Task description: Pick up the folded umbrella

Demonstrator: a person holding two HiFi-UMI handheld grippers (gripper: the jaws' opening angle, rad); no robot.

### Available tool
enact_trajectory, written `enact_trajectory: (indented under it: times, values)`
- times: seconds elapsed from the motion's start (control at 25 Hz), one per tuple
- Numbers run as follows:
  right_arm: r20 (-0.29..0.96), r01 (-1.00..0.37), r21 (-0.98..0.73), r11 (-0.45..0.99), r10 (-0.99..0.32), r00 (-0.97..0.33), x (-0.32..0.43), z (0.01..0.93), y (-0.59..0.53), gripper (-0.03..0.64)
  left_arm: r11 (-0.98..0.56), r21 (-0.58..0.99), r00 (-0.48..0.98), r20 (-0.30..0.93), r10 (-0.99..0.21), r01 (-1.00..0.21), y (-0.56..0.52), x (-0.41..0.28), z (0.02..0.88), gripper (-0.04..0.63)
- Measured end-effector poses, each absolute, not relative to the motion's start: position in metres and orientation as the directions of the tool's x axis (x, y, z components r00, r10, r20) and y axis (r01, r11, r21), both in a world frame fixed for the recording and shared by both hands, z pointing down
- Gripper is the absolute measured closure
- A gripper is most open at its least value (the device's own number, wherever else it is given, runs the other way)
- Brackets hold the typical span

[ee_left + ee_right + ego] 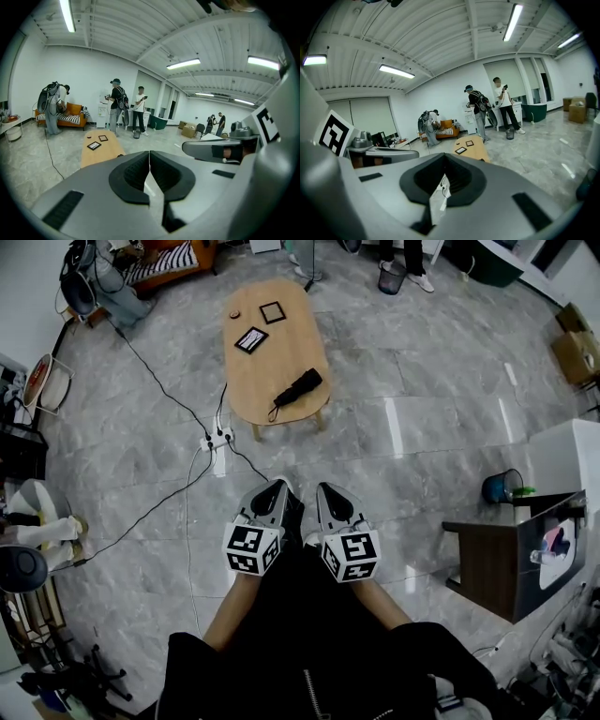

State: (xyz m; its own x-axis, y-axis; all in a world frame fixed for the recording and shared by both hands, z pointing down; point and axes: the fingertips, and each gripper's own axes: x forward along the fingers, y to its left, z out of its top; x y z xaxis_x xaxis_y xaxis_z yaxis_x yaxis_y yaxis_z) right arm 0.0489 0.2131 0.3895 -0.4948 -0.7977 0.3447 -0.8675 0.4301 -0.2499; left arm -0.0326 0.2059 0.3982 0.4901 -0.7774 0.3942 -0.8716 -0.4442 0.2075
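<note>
The folded umbrella (298, 388) is black. It lies on the near end of the wooden table (281, 334), in the upper middle of the head view. Both grippers sit lower in the middle, well apart from it. The left gripper (274, 488) has its jaws pressed together with nothing in them. The right gripper (328, 489) is closed and empty too.

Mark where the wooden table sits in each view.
Head view: the wooden table is at upper centre.
Left gripper view: left of centre, just below the middle.
Right gripper view: slightly right of centre, just below the middle.
Shared landmark: the orange sofa beyond the table's far end.
</note>
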Motion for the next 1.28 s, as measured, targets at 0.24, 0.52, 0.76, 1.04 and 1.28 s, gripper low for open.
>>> enact_trajectory:
  times: [0.24,0.52,0.76,1.04,1.28]
  values:
    - [0.370,-0.881,-0.227,0.416,-0.800,-0.473,0.050,0.397,0.181,0.606,-0.457,0.220,0.507,0.384,-0.772,-0.862,0.170,-0.033,0.408,0.580]
    - [0.399,-0.886,-0.212,0.412,-0.791,-0.463,0.042,0.407,0.135,0.607,-0.457,0.227,0.510,0.386,-0.769,-0.860,0.118,-0.044,0.421,0.580]
    - [0.418,-0.888,-0.194,0.417,-0.783,-0.459,0.025,0.410,0.080,0.607,-0.474,0.233,0.528,0.388,-0.755,-0.849,0.065,-0.053,0.430,0.580]
    - [0.445,-0.890,-0.187,0.417,-0.771,-0.455,0.001,0.407,0.021,0.607,-0.500,0.240,0.554,0.400,-0.730,-0.832,0.006,-0.070,0.433,0.580]
    - [0.463,-0.894,-0.188,0.406,-0.766,-0.445,-0.018,0.414,-0.019,0.606,-0.524,0.235,0.572,0.414,-0.708,-0.819,-0.033,-0.087,0.440,0.580]
